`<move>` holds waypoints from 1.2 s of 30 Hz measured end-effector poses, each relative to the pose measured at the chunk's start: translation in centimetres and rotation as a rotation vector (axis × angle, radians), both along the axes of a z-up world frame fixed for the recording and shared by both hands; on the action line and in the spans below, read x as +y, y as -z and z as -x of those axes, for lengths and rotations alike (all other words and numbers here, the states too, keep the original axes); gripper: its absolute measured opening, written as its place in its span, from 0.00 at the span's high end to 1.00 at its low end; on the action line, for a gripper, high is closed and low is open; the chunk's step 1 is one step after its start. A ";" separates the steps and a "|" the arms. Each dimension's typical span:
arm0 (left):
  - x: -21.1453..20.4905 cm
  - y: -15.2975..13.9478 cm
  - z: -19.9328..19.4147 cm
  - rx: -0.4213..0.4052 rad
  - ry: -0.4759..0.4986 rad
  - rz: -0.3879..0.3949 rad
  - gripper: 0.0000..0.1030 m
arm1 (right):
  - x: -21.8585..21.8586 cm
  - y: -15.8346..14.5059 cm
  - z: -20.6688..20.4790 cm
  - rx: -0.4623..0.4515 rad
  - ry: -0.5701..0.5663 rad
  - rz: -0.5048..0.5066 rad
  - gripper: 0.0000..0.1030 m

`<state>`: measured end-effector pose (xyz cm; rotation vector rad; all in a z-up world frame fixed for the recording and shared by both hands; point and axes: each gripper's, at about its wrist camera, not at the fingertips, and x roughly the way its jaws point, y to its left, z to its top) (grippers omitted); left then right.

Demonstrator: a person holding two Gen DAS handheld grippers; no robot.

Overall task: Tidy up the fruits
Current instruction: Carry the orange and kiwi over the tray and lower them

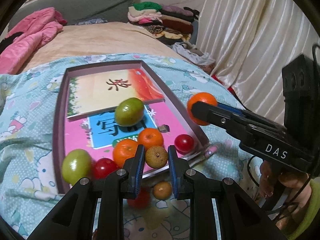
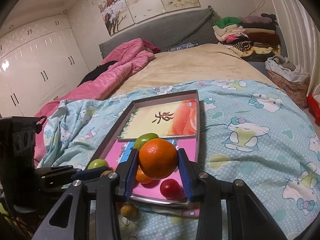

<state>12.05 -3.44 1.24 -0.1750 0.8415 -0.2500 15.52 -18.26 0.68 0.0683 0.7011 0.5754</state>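
A shallow box tray [image 1: 60, 108] lies on the blue bedspread and holds fruit: two green fruits [image 1: 129, 111], two oranges [image 1: 150, 138], two red tomatoes [image 1: 184, 143]. My left gripper [image 1: 156, 157] is shut on a small brown fruit [image 1: 156, 157] over the tray's near end. My right gripper [image 2: 158, 161] is shut on an orange [image 2: 158, 158] and holds it above the tray [image 2: 197, 140]; it shows in the left wrist view [image 1: 202, 111] by the tray's right rim.
A small yellow-orange fruit [image 1: 162, 190] and a red fruit [image 1: 140, 198] lie on the bedspread in front of the tray. A pink quilt [image 2: 120, 66] lies at the left, folded clothes [image 2: 240, 32] at the headboard, a curtain [image 1: 250, 40] at the right.
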 end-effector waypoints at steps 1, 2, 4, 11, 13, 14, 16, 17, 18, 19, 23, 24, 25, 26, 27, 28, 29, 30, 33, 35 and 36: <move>-0.3 0.2 -0.2 0.004 0.006 -0.007 0.77 | 0.1 0.1 -0.1 0.002 0.000 0.005 0.62; -0.5 0.3 -0.4 0.005 0.008 -0.009 0.77 | 0.1 0.2 -0.1 0.003 -0.001 0.007 0.62; -0.8 0.4 -0.7 0.005 0.013 -0.014 0.77 | 0.2 0.2 -0.1 0.003 0.001 0.009 0.62; -1.6 1.2 -1.5 0.021 0.028 -0.035 0.77 | 0.3 0.4 -0.4 0.003 0.001 0.017 0.62; -1.7 1.4 -1.6 0.028 0.030 -0.037 0.77 | 0.5 0.4 -0.5 0.001 -0.003 0.023 0.62; -1.7 1.5 -1.6 0.031 0.031 -0.038 0.77 | 0.6 0.5 -0.5 0.000 -0.006 0.029 0.62; -1.8 1.6 -1.6 0.035 0.034 -0.041 0.77 | 0.7 0.6 -0.6 -0.003 -0.006 0.037 0.62; -1.8 1.7 -1.6 0.037 0.035 -0.041 0.77 | 0.9 0.7 -0.7 0.000 -0.008 0.041 0.62; -1.8 1.8 -1.6 0.040 0.037 -0.041 0.77 | 1.0 0.8 -0.9 0.000 -0.007 0.050 0.62; -1.8 1.9 -1.6 0.043 0.037 -0.044 0.77 | 1.2 0.9 -1.1 -0.001 -0.009 0.060 0.62; -1.7 2.1 -1.8 0.050 0.035 -0.046 0.77 | 2.0 1.6 -1.9 -0.002 -0.025 0.109 0.62; -1.7 2.2 -1.8 0.051 0.035 -0.045 0.77 | 2.2 1.9 -2.2 0.001 -0.027 0.121 0.62; -1.6 2.2 -1.8 0.053 0.032 -0.043 0.77 | 2.3 2.1 -2.4 0.008 -0.032 0.125 0.62; -1.5 2.2 -1.8 0.054 0.030 -0.043 0.77 | 2.5 2.4 -2.5 0.015 -0.035 0.131 0.62; -1.5 2.3 -1.9 0.055 0.029 -0.044 0.77 | 2.6 2.6 -2.7 0.018 -0.034 0.140 0.62; -1.4 2.3 -1.9 0.056 0.027 -0.043 0.77 | 2.7 2.8 -2.8 0.022 -0.037 0.147 0.62; -1.4 2.3 -2.0 0.058 0.026 -0.042 0.77 | 2.7 2.9 -2.8 0.023 -0.037 0.151 0.62; -1.3 2.4 -2.0 0.059 0.025 -0.042 0.77 | 2.8 3.0 -2.9 0.024 -0.036 0.153 0.62; -1.3 2.4 -2.1 0.060 0.023 -0.043 0.77 | 2.8 3.1 -3.1 0.023 -0.037 0.150 0.62; -1.2 2.4 -2.1 0.061 0.023 -0.043 0.77 | 2.9 3.2 -3.3 0.025 -0.039 0.151 0.62; -1.2 2.4 -2.0 0.061 0.023 -0.044 0.77 | 2.9 3.2 -3.3 0.028 -0.039 0.154 0.62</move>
